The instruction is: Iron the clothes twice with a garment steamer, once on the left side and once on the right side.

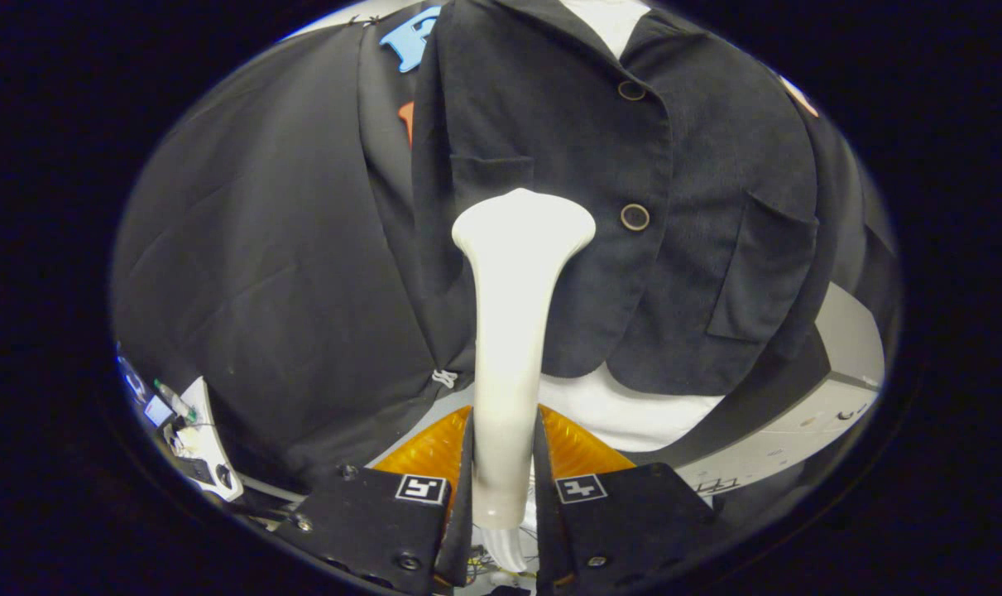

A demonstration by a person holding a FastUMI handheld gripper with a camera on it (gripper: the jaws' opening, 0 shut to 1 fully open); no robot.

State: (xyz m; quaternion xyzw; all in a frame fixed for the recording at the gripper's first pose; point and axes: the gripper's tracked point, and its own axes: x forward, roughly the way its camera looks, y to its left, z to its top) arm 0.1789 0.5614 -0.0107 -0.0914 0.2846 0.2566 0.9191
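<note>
The gripper pinches the white steamer by its handle, one finger pressed against each side, and a short piece of hose hangs below the grip. The steamer reaches forward beyond the fingers, its wide head set against the front of the dark jacket, just beside the lower button. The jacket hangs over a white mannequin, with black cloth behind

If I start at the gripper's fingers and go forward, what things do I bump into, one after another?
Gripper shut on the steamer handle → white steamer head → dark jacket hanging just beyond it → black booth cloth behind the jacket.
</note>
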